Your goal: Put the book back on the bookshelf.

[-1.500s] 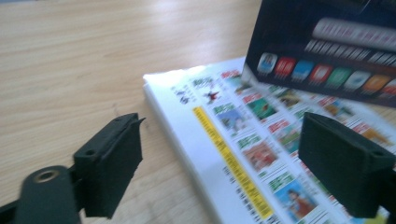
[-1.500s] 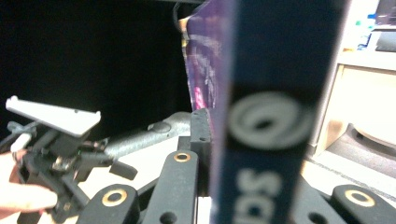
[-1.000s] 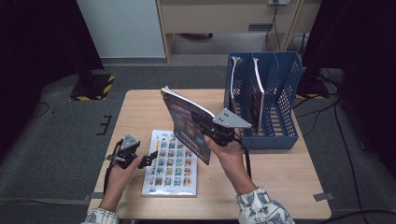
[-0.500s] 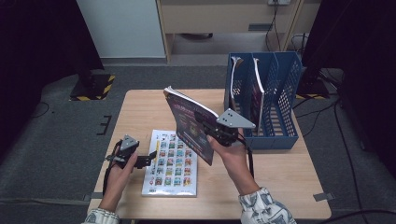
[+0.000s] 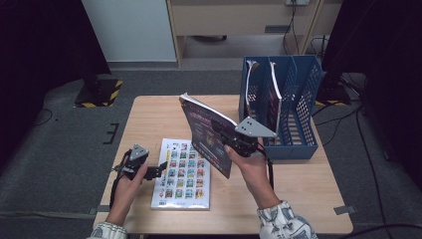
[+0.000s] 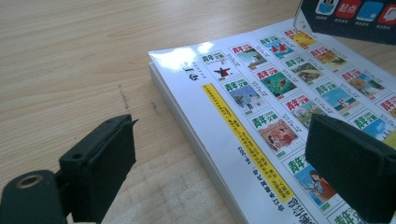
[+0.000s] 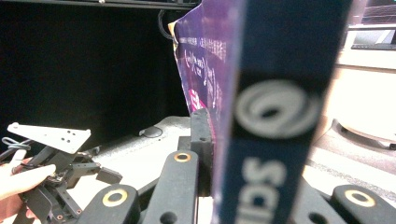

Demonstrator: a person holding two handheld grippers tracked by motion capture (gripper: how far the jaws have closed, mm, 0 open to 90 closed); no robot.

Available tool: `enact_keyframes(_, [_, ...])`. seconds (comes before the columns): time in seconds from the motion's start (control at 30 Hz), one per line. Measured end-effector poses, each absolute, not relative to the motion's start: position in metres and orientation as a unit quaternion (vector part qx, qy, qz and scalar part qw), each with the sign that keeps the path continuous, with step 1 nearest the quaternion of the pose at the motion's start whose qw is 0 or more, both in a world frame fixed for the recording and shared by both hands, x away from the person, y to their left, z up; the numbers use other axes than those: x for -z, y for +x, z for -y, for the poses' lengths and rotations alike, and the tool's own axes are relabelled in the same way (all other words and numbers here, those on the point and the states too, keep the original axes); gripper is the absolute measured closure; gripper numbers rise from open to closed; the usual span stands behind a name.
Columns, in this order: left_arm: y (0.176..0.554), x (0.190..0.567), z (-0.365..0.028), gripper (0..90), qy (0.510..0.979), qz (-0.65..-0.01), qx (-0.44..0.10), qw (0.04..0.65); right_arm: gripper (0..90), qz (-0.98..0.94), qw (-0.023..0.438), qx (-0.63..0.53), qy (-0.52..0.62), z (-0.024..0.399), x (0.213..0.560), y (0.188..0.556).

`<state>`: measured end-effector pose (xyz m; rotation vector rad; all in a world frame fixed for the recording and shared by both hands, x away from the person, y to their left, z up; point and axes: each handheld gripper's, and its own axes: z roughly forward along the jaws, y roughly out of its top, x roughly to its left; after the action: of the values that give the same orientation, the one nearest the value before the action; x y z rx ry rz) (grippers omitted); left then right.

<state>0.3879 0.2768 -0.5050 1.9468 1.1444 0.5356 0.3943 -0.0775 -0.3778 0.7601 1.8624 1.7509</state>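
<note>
**Purple magazine up in my right claw, beside the blue rack**

My right claw (image 5: 225,138) is clamped on the purple magazine (image 5: 206,133), gripping its edge; in the right gripper view the spine (image 7: 275,116) stands upright between the jaws, pressed tight. I hold the magazine raised off the tabletop (image 5: 149,119), tilted, just left of the blue file rack (image 5: 298,114). That rack stands at the far right part of the tabletop, and two magazines already sit upright in its left compartments.

My left claw (image 5: 158,171) rests low, well left of the rack, at the left edge of the white magazine (image 5: 183,174) that lies flat on the tabletop. In the left gripper view its jaws stand apart with nothing pressed between them, one over bare wood, the other over the white magazine's cover (image 6: 280,107).
</note>
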Motion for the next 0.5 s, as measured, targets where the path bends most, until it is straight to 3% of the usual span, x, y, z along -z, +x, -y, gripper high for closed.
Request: enact_keyframes(0.5, [0.388,0.505,-0.276,7.2,0.770,-0.450,-0.218,0.397,84.1,-0.673,0.238,-0.638,0.289,0.089,0.378,0.395])
